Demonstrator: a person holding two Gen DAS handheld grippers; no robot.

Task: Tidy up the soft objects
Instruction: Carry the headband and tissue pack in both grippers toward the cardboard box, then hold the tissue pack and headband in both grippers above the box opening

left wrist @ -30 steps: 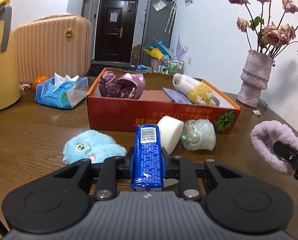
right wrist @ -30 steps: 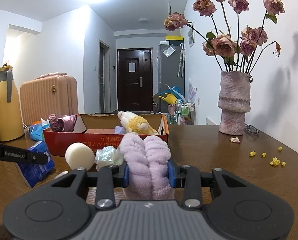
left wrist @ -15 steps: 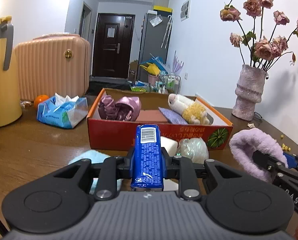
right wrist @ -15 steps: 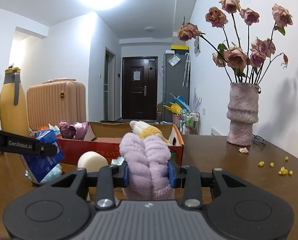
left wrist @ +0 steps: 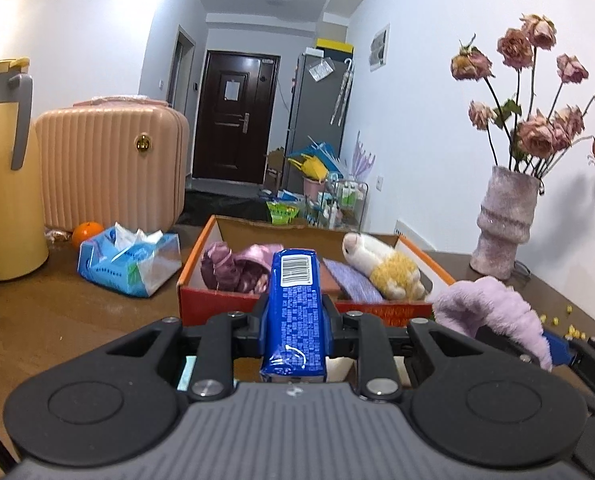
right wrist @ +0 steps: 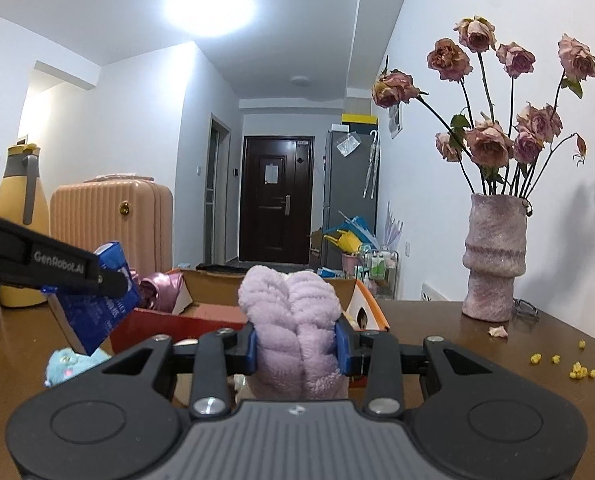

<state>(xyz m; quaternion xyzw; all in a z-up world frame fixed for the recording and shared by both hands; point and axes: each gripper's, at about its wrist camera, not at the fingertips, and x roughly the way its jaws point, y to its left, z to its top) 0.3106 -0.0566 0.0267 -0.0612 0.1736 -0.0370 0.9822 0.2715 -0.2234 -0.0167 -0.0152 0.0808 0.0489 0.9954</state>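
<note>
My left gripper [left wrist: 295, 320] is shut on a blue tissue pack [left wrist: 295, 308] and holds it above the table, just in front of the red cardboard box [left wrist: 213, 302]. My right gripper [right wrist: 297, 344] is shut on a fluffy purple cloth [right wrist: 293, 320], raised near the box's right end; the cloth also shows in the left wrist view [left wrist: 493, 308]. The box holds a purple satin item [left wrist: 237, 268], a purple cloth [left wrist: 349, 280] and a white and yellow plush toy [left wrist: 385, 264]. A light blue plush [right wrist: 71, 364] lies on the table below the left gripper.
A blue tissue bag [left wrist: 129, 264], an orange [left wrist: 86, 231], a pink suitcase [left wrist: 109, 168] and a yellow jug [left wrist: 5, 176] stand at the left. A vase of dried roses [left wrist: 505, 220] stands at the right, with yellow crumbs [right wrist: 561, 364] on the table nearby.
Both grippers have risen and moved toward the box with their loads. The sponge and the clear wrapped item in front of the box have dropped out of the left view.
</note>
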